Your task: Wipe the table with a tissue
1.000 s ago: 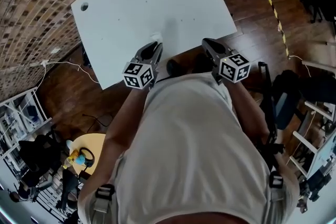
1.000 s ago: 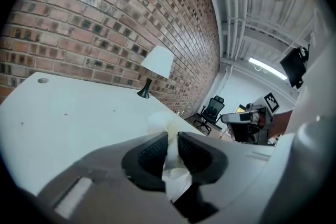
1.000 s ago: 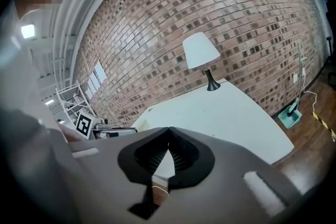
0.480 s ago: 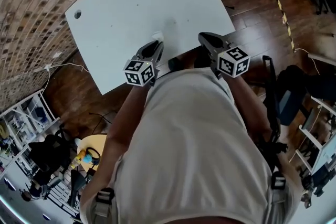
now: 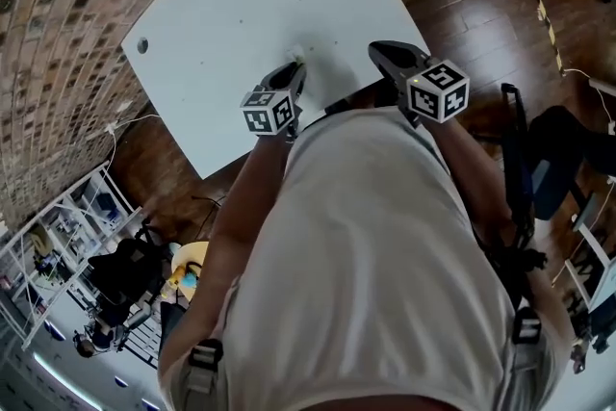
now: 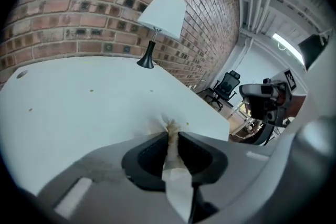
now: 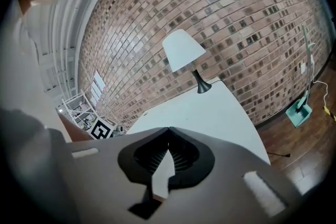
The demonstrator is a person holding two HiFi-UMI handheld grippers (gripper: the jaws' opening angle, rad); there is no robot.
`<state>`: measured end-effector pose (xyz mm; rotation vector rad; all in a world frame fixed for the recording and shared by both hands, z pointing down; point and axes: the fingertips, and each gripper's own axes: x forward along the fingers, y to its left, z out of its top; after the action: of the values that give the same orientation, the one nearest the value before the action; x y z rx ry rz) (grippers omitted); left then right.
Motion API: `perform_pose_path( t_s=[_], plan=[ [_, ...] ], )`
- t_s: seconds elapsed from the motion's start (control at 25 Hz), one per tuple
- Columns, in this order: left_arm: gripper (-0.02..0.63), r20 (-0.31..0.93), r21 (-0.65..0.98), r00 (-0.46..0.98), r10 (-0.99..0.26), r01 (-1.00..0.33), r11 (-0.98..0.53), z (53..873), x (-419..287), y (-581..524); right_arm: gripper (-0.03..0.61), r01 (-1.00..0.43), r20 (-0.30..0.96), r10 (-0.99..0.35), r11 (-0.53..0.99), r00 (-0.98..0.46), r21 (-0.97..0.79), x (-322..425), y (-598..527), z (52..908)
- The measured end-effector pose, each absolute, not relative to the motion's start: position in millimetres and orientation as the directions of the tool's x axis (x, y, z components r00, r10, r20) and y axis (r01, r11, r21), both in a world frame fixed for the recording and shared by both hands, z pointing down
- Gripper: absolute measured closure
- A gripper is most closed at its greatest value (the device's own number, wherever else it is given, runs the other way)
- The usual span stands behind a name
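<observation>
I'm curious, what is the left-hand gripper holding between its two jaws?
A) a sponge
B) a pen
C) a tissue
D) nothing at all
C: the left gripper view shows the left gripper with its jaws closed on a crumpled white tissue, just above the white table.

The person wears a pale grey short-sleeved T-shirt (image 5: 366, 255), with dark straps (image 5: 199, 356) and grey buckles lying over it on both sides. The left gripper (image 5: 296, 64) and right gripper (image 5: 382, 49) have grey shells and black ribbed jaws. Each carries a white cube (image 5: 268, 111) printed with black square markers.
</observation>
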<state>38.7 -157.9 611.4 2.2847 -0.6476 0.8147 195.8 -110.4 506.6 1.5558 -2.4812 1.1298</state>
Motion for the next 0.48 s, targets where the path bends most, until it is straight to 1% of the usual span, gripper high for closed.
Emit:
perform_pose_path(
  t_s=[0.28, 0.48],
  plan=[
    [0.543, 0.784, 0.281, 0.569, -0.249, -0.683, -0.675, 623, 60, -173, 0.571, -0.766, 0.359, -0.768, 0.254, -0.531, -0.59, 231, -121, 516],
    [0.543, 0.812, 0.254, 0.527, -0.251, -0.706, -0.661, 637, 63, -176, 0.571, -0.753, 0.356, -0.76, 0.254, -0.543, -0.607, 245, -125, 522]
  ],
)
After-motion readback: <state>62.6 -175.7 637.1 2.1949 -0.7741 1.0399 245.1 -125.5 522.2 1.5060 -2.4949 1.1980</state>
